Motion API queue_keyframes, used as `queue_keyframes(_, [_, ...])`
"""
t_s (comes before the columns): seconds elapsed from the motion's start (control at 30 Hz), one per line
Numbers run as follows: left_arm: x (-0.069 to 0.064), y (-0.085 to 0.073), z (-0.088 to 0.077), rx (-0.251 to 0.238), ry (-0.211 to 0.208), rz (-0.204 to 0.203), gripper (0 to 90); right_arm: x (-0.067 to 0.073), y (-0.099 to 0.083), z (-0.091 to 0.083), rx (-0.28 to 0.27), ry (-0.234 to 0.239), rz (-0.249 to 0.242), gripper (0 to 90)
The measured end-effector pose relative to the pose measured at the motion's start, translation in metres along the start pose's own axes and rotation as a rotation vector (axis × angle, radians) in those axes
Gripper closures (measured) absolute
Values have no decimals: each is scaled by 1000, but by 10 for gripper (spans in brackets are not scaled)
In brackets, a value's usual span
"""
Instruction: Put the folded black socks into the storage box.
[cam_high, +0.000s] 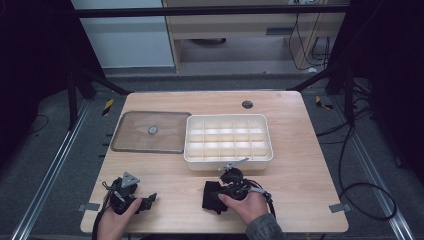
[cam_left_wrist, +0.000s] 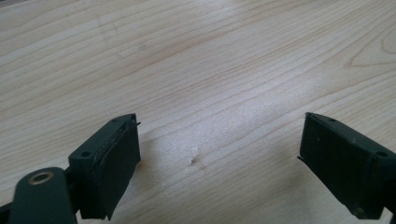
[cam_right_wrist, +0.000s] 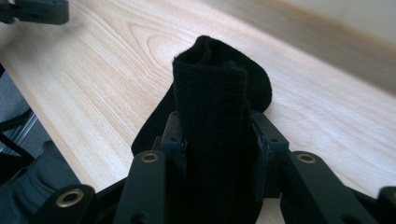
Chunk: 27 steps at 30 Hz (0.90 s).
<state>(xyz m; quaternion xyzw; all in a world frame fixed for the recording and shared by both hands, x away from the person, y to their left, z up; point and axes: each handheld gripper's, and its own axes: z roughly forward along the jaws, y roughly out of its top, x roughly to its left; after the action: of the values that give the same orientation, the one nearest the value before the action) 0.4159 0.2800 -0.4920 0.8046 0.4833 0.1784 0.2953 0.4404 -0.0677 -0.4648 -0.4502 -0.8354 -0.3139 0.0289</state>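
Right gripper (cam_right_wrist: 215, 140) clamped on a folded black sock (cam_right_wrist: 212, 107) at the near edge of the worktop (cam_high: 300, 180), just in front of the white divided box (cam_high: 228, 138). Risk of soft knit slipping or unfolding if lifted, loose tail dragging or catching on the box wall. Left gripper (cam_left_wrist: 219, 158) apart, nothing between, over bare wood. Clear lid (cam_high: 150, 131) flat beside the box, out of the way.
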Motion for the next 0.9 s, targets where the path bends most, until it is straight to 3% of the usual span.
queue_keyframes(0.13, [2,0,1,-1,10,-1,104,-3,1,-22,-38,-28,-16,637])
queue_keyframes(0.43, [9,3,12,-10,45,9,72,-19,13,-85,-111,-149,-69,635])
queue_keyframes(0.6, [14,3,14,-31,22,-26,60,-30,21,-107,-110,-239,-85,634])
queue_keyframes(0.7, [14,5,14,-45,32,-30,59,-38,29,-119,-127,-287,-96,634])
queue_keyframes(0.9, [18,6,18,-36,45,1,51,-48,43,-135,-124,-345,-104,634])
